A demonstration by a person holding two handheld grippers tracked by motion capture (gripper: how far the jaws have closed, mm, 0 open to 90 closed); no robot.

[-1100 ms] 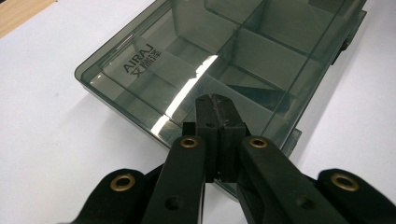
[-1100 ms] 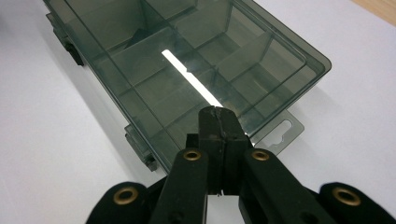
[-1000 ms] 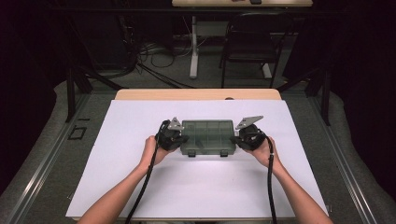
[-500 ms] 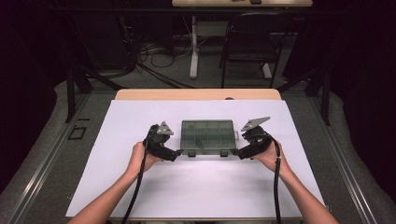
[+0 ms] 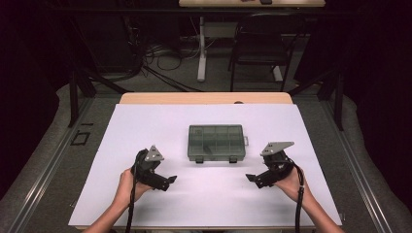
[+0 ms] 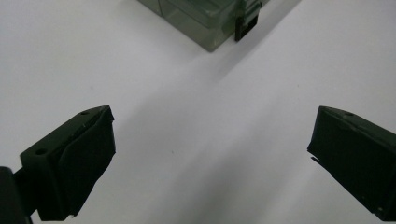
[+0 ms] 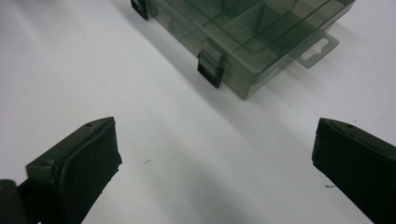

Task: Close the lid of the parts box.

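A smoky grey clear compartment box (image 5: 216, 142) with its lid down and two front latches lies flat in the middle of the white sheet. My left gripper (image 5: 170, 182) hovers near the sheet, in front of and left of the box, pointing right. My right gripper (image 5: 250, 178) mirrors it at the front right, pointing left. Both pairs of jaws have just been opening and stand wide apart with nothing between them. The left gripper view (image 6: 212, 126) shows a box corner (image 6: 201, 18) ahead. The right gripper view (image 7: 215, 135) shows the box front (image 7: 252, 32) with a latch.
The white sheet (image 5: 145, 126) covers most of the table, with a strip of wooden tabletop (image 5: 204, 98) at the far edge. Beyond the table are a dark chair (image 5: 257, 48), a white desk leg (image 5: 201, 53) and floor cables (image 5: 155, 63).
Both grippers left the two ends of the box, drew back toward the person and apart, and their jaws opened wide. The box stayed in place.
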